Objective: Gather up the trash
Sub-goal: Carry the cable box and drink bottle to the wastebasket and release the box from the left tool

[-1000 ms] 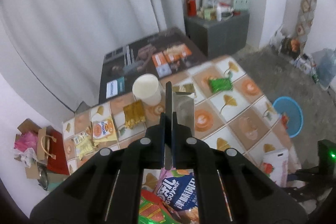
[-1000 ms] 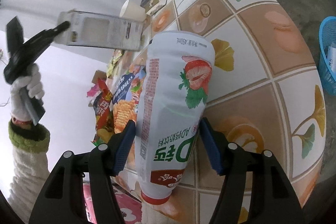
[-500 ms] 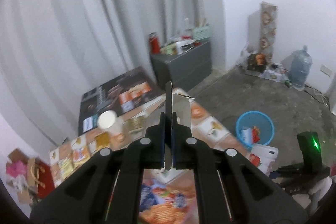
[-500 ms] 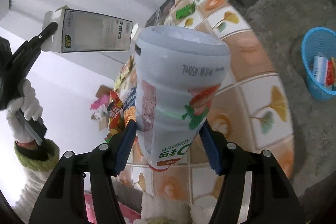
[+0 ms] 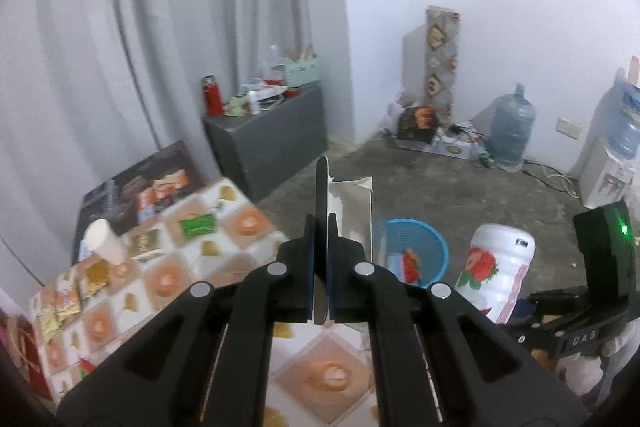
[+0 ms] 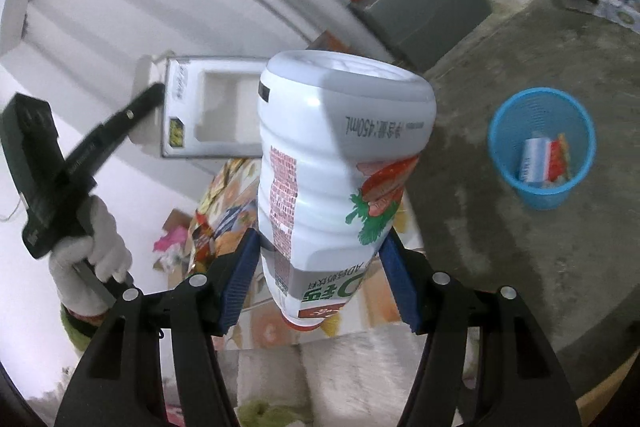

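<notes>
My left gripper (image 5: 321,247) is shut on a flat white cable box (image 5: 352,211), held edge-on above the table edge; the box also shows in the right wrist view (image 6: 212,115). My right gripper (image 6: 320,279) is shut on a white strawberry drink bottle (image 6: 336,167), held upside down in the air; the bottle also shows in the left wrist view (image 5: 496,271). A blue trash basket (image 6: 542,147) with some trash in it stands on the concrete floor to the right, also seen beyond the box in the left wrist view (image 5: 416,251).
The tiled table (image 5: 224,255) carries a paper cup (image 5: 104,241), a green wrapper (image 5: 198,223) and several snack packets (image 5: 68,299). A grey cabinet (image 5: 268,143), water jugs (image 5: 512,127) and a dispenser (image 5: 608,167) stand along the walls.
Both grippers have lifted from the table and swung right toward the blue basket, carrying the cable box and the bottle. The basket now looks nearer in both views.
</notes>
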`<action>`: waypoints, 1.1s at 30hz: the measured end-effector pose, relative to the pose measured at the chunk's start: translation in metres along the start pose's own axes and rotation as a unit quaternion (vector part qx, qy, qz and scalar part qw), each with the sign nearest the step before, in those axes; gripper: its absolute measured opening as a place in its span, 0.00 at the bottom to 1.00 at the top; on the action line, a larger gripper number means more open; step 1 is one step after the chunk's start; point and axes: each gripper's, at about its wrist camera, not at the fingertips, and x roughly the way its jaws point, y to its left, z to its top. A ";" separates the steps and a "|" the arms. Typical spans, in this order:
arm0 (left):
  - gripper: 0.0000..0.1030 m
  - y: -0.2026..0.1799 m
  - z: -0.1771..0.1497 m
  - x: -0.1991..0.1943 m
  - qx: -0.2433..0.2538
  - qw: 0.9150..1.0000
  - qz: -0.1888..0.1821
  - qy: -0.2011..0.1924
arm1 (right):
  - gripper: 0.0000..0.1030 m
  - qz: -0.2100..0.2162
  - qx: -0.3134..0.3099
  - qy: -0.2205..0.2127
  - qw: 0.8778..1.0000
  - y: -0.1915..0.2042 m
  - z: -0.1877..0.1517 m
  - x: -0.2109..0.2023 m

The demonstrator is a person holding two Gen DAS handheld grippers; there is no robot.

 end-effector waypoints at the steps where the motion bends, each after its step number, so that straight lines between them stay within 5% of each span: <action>1: 0.03 -0.006 -0.001 0.004 0.001 1.000 -0.006 0.002 | 0.58 -0.003 0.004 -0.006 1.000 -0.004 -0.001 -0.006; 20: 0.02 -0.078 0.007 0.099 0.031 0.996 -0.067 0.042 | 0.58 -0.073 0.071 -0.049 0.994 -0.085 0.007 -0.042; 33: 0.02 -0.092 0.011 0.274 0.010 0.980 -0.110 0.163 | 0.58 -0.164 0.137 -0.028 0.977 -0.195 0.049 0.006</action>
